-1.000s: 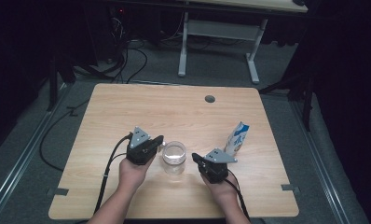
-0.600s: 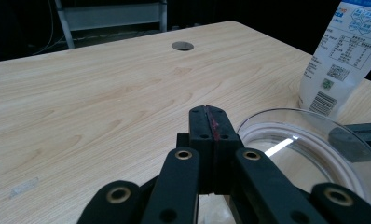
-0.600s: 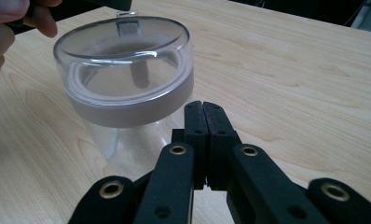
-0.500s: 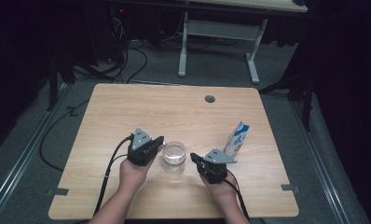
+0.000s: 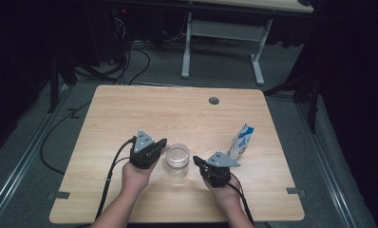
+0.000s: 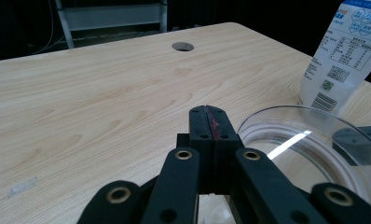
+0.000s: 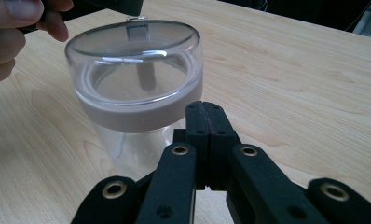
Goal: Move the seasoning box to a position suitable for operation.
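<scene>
On the wooden surface (image 5: pixel 130 114) a clear jar (image 5: pixel 177 160) with a transparent lid stands upright near the front edge, between the two tools. In the high view the left tool (image 5: pixel 162 143) sits just beside the jar at about its 9 o'clock, with its tip pointing toward 2 o'clock; the right tool (image 5: pixel 196 160) sits just beside the jar at about 3 o'clock, with its tip aimed at the jar. Whether either tip touches the jar cannot be told from above.

In the left gripper view the left tool (image 6: pixel 207 122) has its jaws pressed together with nothing between them, and the jar's rim (image 6: pixel 309 140) lies to the right of them. In the right gripper view the right tool (image 7: pixel 205 119) likewise has its jaws pressed together on nothing, close before the jar (image 7: pixel 137 88), which has a greyish band below the lid.

A blue and white carton (image 5: pixel 241 141) stands upright at about 2 o'clock from the jar, beyond the right tool and apart from it. A round cable hole (image 5: pixel 213 100) lies toward the far edge of the surface.
</scene>
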